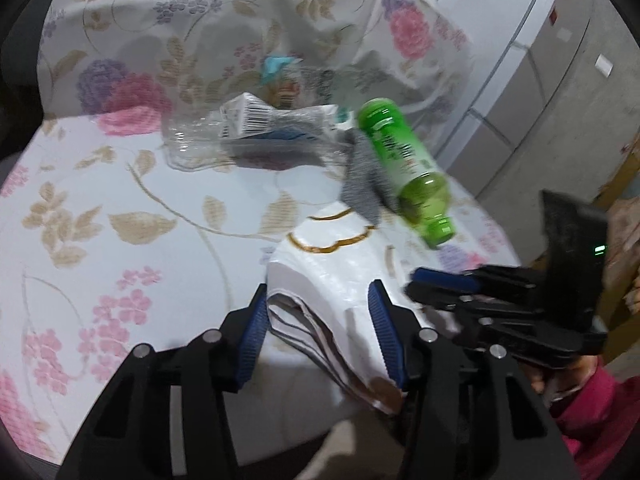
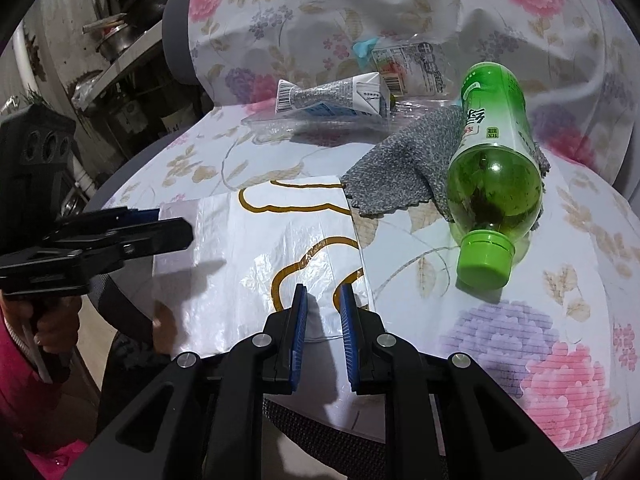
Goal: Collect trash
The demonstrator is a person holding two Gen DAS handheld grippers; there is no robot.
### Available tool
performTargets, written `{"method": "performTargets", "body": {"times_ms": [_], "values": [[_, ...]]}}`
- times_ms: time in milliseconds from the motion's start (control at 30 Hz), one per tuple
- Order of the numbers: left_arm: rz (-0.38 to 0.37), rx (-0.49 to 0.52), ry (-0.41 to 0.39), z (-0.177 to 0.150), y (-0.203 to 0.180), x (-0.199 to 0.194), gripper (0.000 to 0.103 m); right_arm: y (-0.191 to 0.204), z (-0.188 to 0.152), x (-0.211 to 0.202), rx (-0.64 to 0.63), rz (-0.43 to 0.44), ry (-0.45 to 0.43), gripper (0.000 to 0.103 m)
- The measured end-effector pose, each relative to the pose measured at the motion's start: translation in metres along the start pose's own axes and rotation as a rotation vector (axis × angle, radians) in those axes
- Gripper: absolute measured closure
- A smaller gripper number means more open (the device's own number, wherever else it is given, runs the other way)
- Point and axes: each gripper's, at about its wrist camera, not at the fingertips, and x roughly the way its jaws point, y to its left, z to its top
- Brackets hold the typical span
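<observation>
A white plastic bag with gold lines lies on the flowered cover. In the left wrist view my left gripper holds the bag's bunched edge between its blue pads. The right gripper pinches a raised fold of the same bag; from the left wrist it shows side-on. The left gripper sits at the bag's left edge. Beyond the bag lie a green bottle on its side, a grey cloth and a crushed carton.
A clear printed wrapper and a blue scrap lie against the draped backrest. Shelves with metal pots stand at the left, grey cabinets at the right. A hand in a pink sleeve holds the right gripper.
</observation>
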Motion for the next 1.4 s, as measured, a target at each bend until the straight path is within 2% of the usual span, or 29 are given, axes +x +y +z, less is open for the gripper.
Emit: {"method": "performTargets", "body": {"times_ms": [100, 167, 200, 267, 333, 367, 400, 467, 567, 633, 700, 800, 833, 900, 967, 1033, 1267, 1400], "values": [[-0.057, -0.071, -0.036, 0.003, 0.008, -0.004, 0.054, -0.002, -0.001, 0.0, 0.015, 0.014, -0.003, 0.085], [-0.001, -0.102, -0.015, 0.005, 0.013, 0.001, 0.055, -0.003, -0.001, 0.0, 0.022, 0.02, -0.003, 0.085], [0.044, -0.1, 0.014, 0.007, 0.014, 0.008, 0.062, -0.003, 0.0, 0.0, 0.022, 0.02, -0.003, 0.085], [0.08, -0.083, 0.027, 0.009, 0.012, 0.014, 0.065, -0.002, 0.0, 0.0, 0.02, 0.017, -0.004, 0.085], [0.066, -0.088, 0.037, 0.013, 0.011, 0.017, 0.078, -0.002, 0.0, 0.0, 0.014, 0.012, -0.007, 0.085], [0.055, -0.087, 0.045, 0.014, 0.009, 0.02, 0.091, -0.001, 0.0, 0.0, 0.012, 0.008, -0.008, 0.085], [0.057, -0.075, 0.054, 0.015, 0.005, 0.023, 0.097, -0.001, 0.0, 0.001, 0.009, 0.006, -0.008, 0.085], [0.067, -0.034, 0.045, 0.015, -0.004, 0.023, 0.101, -0.001, 0.001, 0.001, -0.001, 0.0, -0.006, 0.085], [0.1, -0.005, -0.005, 0.017, -0.015, 0.013, 0.103, 0.001, 0.002, 0.0, -0.019, -0.019, 0.002, 0.083], [0.124, 0.008, -0.055, 0.018, -0.019, -0.003, 0.103, 0.0, 0.003, -0.005, -0.02, -0.043, -0.002, 0.076], [0.166, 0.023, -0.133, 0.022, -0.023, -0.028, 0.103, -0.002, 0.005, -0.018, -0.011, -0.048, -0.044, 0.055], [0.241, 0.026, -0.234, 0.026, -0.024, -0.059, 0.103, -0.003, 0.014, -0.039, -0.016, -0.063, -0.116, 0.043], [0.287, 0.027, -0.279, 0.027, -0.022, -0.071, 0.103, -0.003, 0.018, -0.043, -0.018, -0.071, -0.133, 0.04], [0.348, 0.018, -0.333, 0.028, -0.018, -0.085, 0.103, -0.001, 0.028, -0.048, -0.021, -0.086, -0.164, 0.027], [0.362, -0.02, -0.378, 0.027, -0.006, -0.098, 0.103, 0.003, 0.041, -0.044, -0.033, -0.1, -0.177, 0.017], [0.37, -0.062, -0.401, 0.027, 0.008, -0.105, 0.103, 0.009, 0.051, -0.038, -0.058, -0.115, -0.18, 0.018], [0.378, -0.133, -0.365, 0.026, 0.045, -0.097, 0.103, 0.024, 0.098, 0.012, -0.185, -0.202, -0.16, 0.021], [0.375, -0.151, -0.357, 0.027, 0.06, -0.091, 0.103, 0.026, 0.122, 0.038, -0.23, -0.238, -0.145, 0.03]]}}
